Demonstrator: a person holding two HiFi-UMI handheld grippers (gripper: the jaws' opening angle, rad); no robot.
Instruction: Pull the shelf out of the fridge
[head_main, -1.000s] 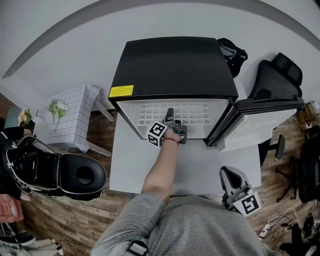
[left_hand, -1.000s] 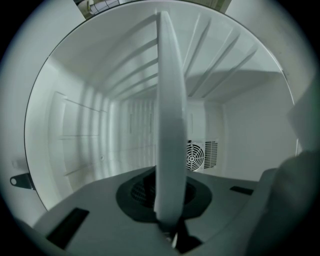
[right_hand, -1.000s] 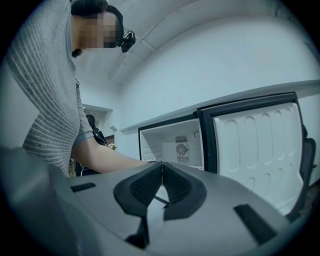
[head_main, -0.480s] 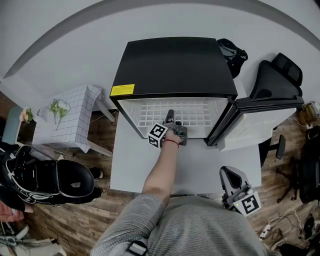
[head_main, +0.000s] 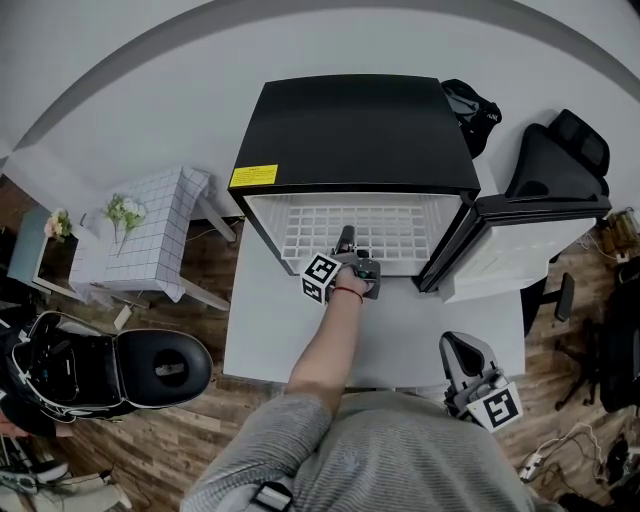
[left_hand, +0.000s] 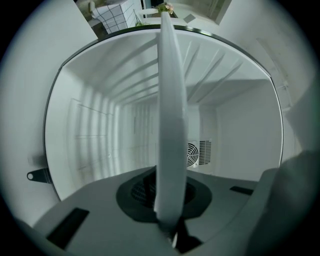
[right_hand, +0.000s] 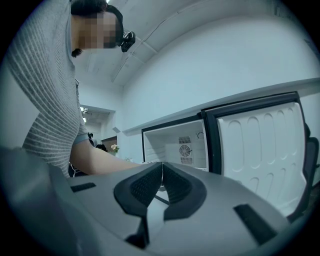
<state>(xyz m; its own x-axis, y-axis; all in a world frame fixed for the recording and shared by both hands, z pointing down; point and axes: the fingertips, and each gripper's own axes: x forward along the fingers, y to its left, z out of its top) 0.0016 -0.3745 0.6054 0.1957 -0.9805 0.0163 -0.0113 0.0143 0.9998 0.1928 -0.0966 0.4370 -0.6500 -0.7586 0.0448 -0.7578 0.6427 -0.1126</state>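
Plainly, saw a black fridge (head_main: 350, 130) standing on a white worktop (head_main: 400, 330), its door (head_main: 505, 265) swung open to the right. Found the white grid shelf (head_main: 340, 222) lying flat in the open cavity, front edge at the cavity's mouth, facing the person (head_main: 350, 450). Traced the left gripper (head_main: 345, 238) reaching level to the middle of that front edge. Read the shelf, in the left gripper view, as a white band seen edge-on, running from between the jaws back toward the fan grille (left_hand: 192, 152) at the rear of the cavity. Found the jaws clamped on it, a dark pad on either face. Spotted the right gripper (head_main: 458, 350) well apart from the fridge, near the worktop's near right corner, beside the person's body. Found its jaws pressed together, pads touching, nothing between them.
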